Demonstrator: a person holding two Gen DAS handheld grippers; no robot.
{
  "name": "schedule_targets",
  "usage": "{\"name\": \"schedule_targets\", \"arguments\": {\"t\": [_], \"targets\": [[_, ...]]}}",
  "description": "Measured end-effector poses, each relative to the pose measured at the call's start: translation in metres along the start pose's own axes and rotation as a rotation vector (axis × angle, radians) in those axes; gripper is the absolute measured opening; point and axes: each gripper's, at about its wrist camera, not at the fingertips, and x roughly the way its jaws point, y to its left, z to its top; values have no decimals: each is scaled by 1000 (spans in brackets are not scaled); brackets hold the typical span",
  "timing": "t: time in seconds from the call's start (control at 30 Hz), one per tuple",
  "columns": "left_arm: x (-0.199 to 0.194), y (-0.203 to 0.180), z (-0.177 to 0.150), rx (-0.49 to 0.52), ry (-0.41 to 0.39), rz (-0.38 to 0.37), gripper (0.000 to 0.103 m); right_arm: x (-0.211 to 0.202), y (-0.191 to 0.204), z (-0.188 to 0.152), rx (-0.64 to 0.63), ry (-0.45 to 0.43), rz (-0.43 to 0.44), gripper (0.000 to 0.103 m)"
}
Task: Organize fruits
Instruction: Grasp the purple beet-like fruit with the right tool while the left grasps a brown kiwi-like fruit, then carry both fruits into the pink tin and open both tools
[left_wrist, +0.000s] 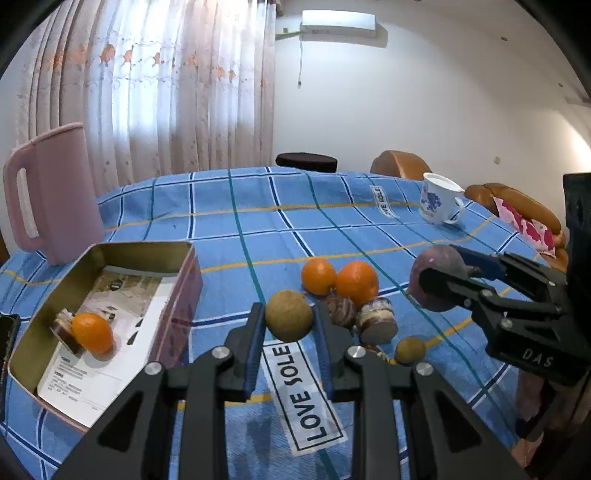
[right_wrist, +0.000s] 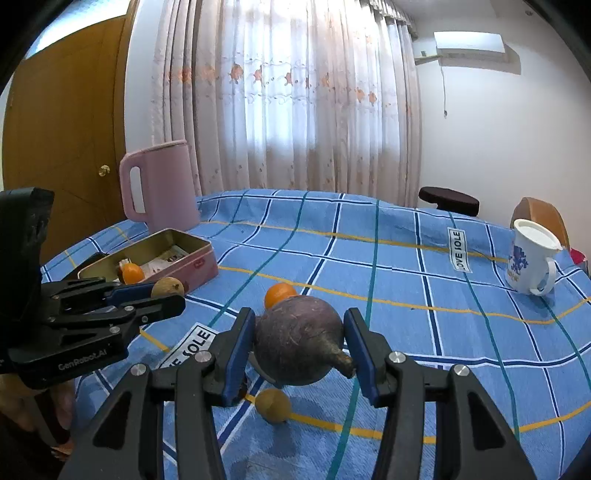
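My left gripper (left_wrist: 289, 317) is shut on a round tan-brown fruit (left_wrist: 289, 315), held above the blue checked tablecloth; it also shows in the right wrist view (right_wrist: 168, 287). My right gripper (right_wrist: 300, 347) is shut on a dark purple round fruit (right_wrist: 299, 341), also seen in the left wrist view (left_wrist: 437, 277). Two oranges (left_wrist: 319, 276) (left_wrist: 357, 282) lie on the cloth with a small brown fruit (left_wrist: 410, 349) and some wrapped sweets (left_wrist: 376, 319). An open pink tin (left_wrist: 192, 280) at the left holds one orange (left_wrist: 92, 332).
A pink jug (left_wrist: 51, 192) stands behind the tin. A white mug with blue print (left_wrist: 439, 199) stands at the far right of the table. Chairs and a dark stool (left_wrist: 306, 161) stand beyond the table's far edge.
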Motion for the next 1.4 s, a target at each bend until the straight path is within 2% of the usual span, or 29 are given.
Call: {"name": "schedule_targets", "arguments": {"t": [0.4,0.9,1.4], "targets": [[-9,2,1,15,-48,56,27,0,12,7,-26,-25,16,51],[-14,20,3,-5,-66,102,27,15,28,22,-49,-27,59,51],[-23,72,9,-69,-55,191,27,43,76,64,-120,-30,164,51]]}}
